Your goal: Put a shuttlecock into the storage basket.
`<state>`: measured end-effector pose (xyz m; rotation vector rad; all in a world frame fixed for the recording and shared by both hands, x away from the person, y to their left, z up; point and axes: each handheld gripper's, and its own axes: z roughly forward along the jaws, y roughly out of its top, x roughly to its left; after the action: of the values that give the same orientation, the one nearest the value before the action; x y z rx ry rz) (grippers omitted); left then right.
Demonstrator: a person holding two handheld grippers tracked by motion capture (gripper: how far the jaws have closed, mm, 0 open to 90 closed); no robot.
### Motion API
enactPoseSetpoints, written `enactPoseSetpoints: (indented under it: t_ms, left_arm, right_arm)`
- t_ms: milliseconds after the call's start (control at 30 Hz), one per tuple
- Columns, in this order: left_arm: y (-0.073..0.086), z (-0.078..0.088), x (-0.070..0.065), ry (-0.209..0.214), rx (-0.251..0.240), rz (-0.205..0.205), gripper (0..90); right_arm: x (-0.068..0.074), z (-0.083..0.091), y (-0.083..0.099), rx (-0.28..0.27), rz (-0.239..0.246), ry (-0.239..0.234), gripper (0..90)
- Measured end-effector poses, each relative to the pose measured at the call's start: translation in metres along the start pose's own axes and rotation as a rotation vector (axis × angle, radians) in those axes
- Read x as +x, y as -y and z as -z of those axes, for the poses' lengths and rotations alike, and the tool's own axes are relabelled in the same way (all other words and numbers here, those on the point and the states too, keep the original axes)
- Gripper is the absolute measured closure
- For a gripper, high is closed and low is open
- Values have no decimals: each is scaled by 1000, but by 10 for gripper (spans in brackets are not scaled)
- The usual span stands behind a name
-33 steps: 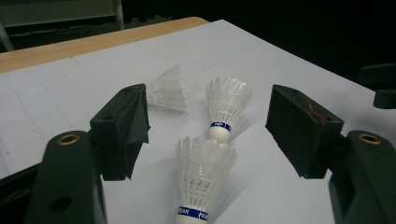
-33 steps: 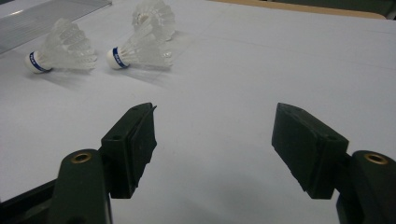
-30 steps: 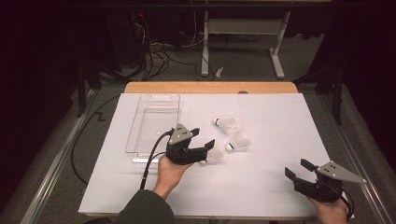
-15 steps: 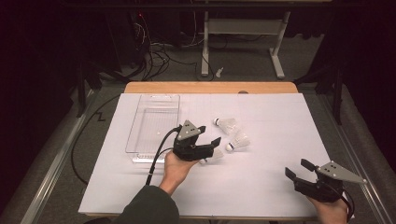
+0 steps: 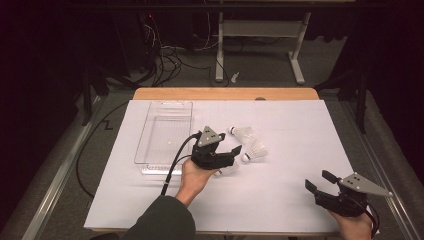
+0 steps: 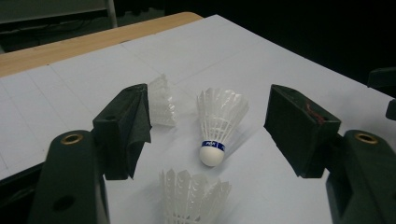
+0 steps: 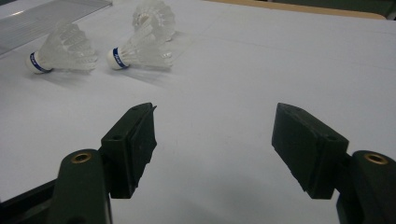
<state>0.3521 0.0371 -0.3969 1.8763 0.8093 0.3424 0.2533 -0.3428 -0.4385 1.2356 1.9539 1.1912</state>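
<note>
The table is covered by a white sheet, with a strip of bare wood along its far edge. On the left part of the sheet lies a clear tray, long side running away from the person.

The left claw, held in the person's left hand, sits just right of the tray's near end, its jaws spread wide and gripping nothing. It points toward the shuttlecocks. The right claw rests near the table's near right corner, well apart from everything else; its jaws are also spread apart and hold nothing.

Three shuttlecocks lie in a loose group just right of the left claw. In the left gripper view, the middle shuttle lies between the two black jaws but a little beyond their tips, touching neither; its white cork with a blue band points toward the camera and its feathers away. The near shuttle stands with its feather skirt up at the bottom of that view, closer in than the jaw tips, between the jaws. The far shuttle is partly hidden behind the left-hand jaw, just beside the middle one.

In the right gripper view, two shuttles lie on their sides with corks to the left, and a third stands just behind them.
</note>
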Motion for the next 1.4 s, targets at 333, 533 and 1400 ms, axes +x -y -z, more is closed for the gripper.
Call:
enactPoseSetpoints:
  t_ms: [333,533,1400]
  left_arm:
    - [-1,2,5,-14,57,33,334]
    - [-3,5,9,-27,120,50,340]
    - [-6,-3,18,-24,386,42,361]
  right_arm:
    - [0,0,0,0,3,0,309]
    - [0,0,0,2,2,1,309]
    - [1,-1,0,7,6,0,310]
